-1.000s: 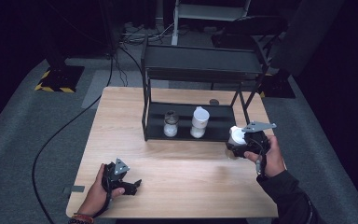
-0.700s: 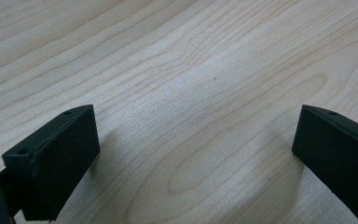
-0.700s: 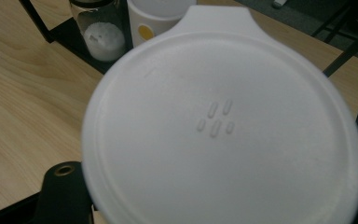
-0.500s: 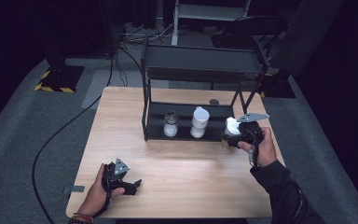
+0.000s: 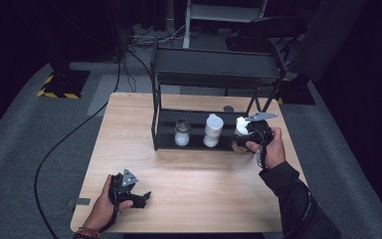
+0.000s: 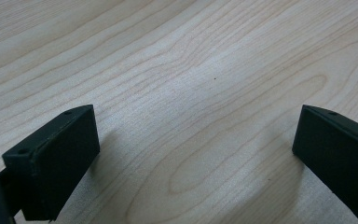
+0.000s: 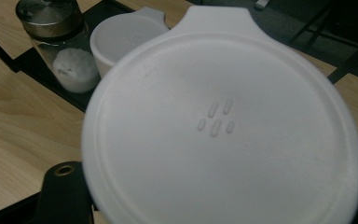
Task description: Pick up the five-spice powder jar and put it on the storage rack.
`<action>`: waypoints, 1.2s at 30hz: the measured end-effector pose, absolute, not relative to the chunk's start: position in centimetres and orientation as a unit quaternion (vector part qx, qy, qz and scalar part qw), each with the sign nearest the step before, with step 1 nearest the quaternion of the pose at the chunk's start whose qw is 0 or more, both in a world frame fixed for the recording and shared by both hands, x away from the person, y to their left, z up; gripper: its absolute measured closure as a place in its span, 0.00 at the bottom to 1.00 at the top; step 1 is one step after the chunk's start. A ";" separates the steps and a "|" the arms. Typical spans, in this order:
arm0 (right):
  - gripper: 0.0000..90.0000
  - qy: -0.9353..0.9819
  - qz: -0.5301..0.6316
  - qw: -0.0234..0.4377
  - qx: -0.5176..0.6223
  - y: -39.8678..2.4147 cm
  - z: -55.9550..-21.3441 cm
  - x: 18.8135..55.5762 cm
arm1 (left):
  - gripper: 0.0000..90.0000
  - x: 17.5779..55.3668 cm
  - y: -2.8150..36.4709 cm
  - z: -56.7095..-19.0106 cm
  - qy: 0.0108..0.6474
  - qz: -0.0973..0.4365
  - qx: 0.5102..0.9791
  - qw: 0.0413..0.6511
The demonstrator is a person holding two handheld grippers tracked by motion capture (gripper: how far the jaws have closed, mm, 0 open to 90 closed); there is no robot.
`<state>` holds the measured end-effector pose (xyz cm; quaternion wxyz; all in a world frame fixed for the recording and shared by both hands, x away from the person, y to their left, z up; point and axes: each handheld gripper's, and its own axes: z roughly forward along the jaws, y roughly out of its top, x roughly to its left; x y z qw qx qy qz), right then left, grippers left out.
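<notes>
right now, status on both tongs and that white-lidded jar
Left tongs open, resting low on table. Right tongs shut on white-lidded jar, at rack's lower shelf, right end. Glass shaker and white container alongside, apart.

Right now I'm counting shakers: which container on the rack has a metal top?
The glass shaker, leftmost on the rack; the others have white lids.

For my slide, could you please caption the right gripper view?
White-lidded container held close, glass shaker and white jar behind.

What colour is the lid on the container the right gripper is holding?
White; the lid shows best in the right gripper view.
</notes>
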<state>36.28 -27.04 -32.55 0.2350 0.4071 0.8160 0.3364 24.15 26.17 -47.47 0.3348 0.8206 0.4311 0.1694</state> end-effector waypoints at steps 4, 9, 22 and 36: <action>0.34 0.812 0.333 0.238 0.416 -26.7 -32.7 36.9 | 0.01 24.1 26.2 -47.5 0.431 0.169 0.821 0.335; 0.34 0.807 0.328 0.241 0.428 -26.4 -33.0 38.0 | 0.01 24.1 26.2 -47.5 0.431 0.169 0.821 0.335; 0.34 0.796 0.323 0.245 0.450 -25.4 -33.9 40.2 | 0.01 24.2 26.2 -47.5 0.431 0.169 0.821 0.335; 0.34 0.792 0.323 0.248 0.455 -24.9 -35.4 41.9 | 0.01 24.2 26.2 -47.5 0.431 0.169 0.821 0.335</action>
